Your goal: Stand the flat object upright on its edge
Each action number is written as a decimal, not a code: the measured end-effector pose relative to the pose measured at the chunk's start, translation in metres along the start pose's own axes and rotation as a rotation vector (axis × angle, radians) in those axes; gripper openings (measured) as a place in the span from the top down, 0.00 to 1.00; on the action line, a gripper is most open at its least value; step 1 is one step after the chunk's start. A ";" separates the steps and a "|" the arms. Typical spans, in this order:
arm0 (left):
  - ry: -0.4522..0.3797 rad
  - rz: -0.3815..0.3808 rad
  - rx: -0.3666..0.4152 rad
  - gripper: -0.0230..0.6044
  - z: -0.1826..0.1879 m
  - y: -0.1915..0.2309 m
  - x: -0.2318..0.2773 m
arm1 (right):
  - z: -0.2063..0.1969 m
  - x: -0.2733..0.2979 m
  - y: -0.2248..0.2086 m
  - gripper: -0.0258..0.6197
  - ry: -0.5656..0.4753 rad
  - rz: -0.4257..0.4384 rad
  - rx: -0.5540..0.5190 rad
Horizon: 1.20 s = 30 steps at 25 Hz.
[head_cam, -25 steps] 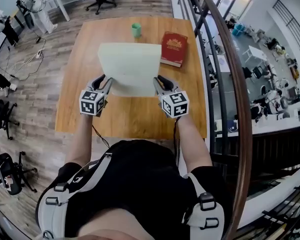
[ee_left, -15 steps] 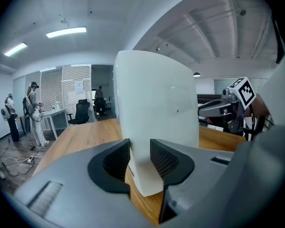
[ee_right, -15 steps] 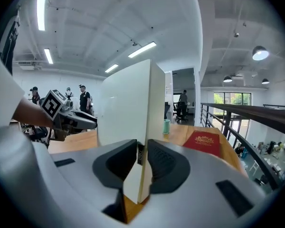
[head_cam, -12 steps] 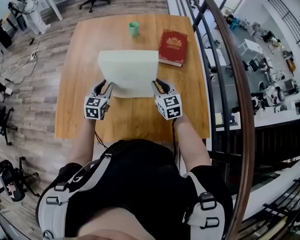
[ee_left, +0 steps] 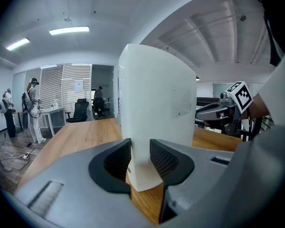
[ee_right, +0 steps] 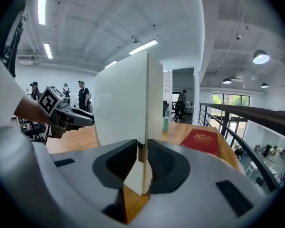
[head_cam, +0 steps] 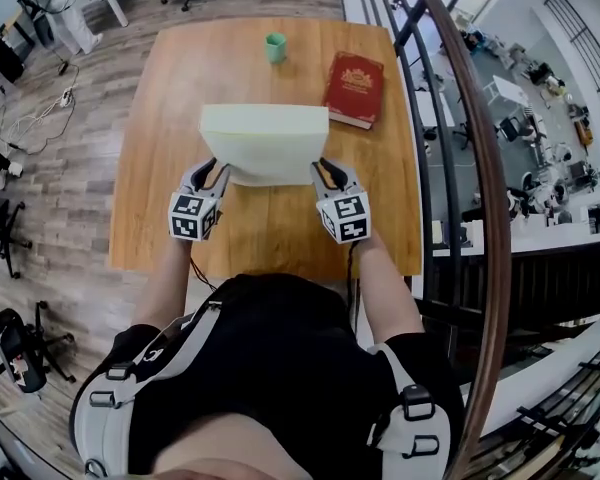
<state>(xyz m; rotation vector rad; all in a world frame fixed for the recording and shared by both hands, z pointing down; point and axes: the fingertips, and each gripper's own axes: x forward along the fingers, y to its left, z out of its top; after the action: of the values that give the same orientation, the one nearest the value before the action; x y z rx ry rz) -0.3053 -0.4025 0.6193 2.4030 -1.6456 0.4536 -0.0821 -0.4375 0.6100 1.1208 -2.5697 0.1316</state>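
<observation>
Centre of head view, nearest the person: left gripper and right gripper are each clamped on a lower corner of the white board, pads pressing both its faces. Holding both ends probably stops it tipping. The board is nearly upright mid-frame, long edge down at the table, contact unclear. The red book and green cup lie farther up, well apart.

Cream board; red book; green cup.
</observation>
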 end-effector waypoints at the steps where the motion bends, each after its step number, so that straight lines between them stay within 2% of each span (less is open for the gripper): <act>1: 0.001 -0.003 0.000 0.77 -0.001 0.000 -0.002 | -0.001 -0.001 0.002 0.84 0.000 0.004 -0.001; 6: 0.012 -0.004 0.006 0.77 -0.003 0.001 0.001 | -0.005 0.001 0.001 0.84 0.014 -0.011 0.001; 10: 0.026 -0.016 -0.070 0.77 -0.004 0.001 0.000 | -0.004 0.002 0.002 0.84 0.017 -0.053 -0.010; 13: 0.001 0.010 -0.099 0.77 0.004 0.004 -0.010 | 0.006 -0.009 0.000 0.84 -0.021 -0.075 0.040; 17: -0.018 0.057 -0.071 0.77 0.017 0.002 -0.028 | 0.032 -0.027 -0.001 0.84 -0.098 -0.087 0.051; 20: -0.066 0.092 -0.043 0.77 0.038 -0.008 -0.045 | 0.061 -0.045 0.002 0.84 -0.180 -0.093 0.050; 23: -0.132 0.127 -0.005 0.84 0.067 -0.022 -0.061 | 0.091 -0.068 0.003 0.85 -0.268 -0.091 0.059; 25: -0.177 0.149 0.009 0.89 0.087 -0.033 -0.072 | 0.108 -0.085 0.002 0.92 -0.319 -0.107 0.069; 28: -0.246 0.164 -0.011 0.96 0.112 -0.054 -0.089 | 0.124 -0.112 0.000 0.95 -0.368 -0.133 0.069; 30: -0.275 0.165 -0.022 0.96 0.118 -0.071 -0.098 | 0.125 -0.129 -0.002 0.95 -0.377 -0.158 0.032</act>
<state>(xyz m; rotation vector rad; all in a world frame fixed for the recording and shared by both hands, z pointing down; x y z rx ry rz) -0.2552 -0.3296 0.4749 2.4117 -1.9594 0.1304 -0.0321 -0.3759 0.4485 1.4768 -2.7902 -0.0864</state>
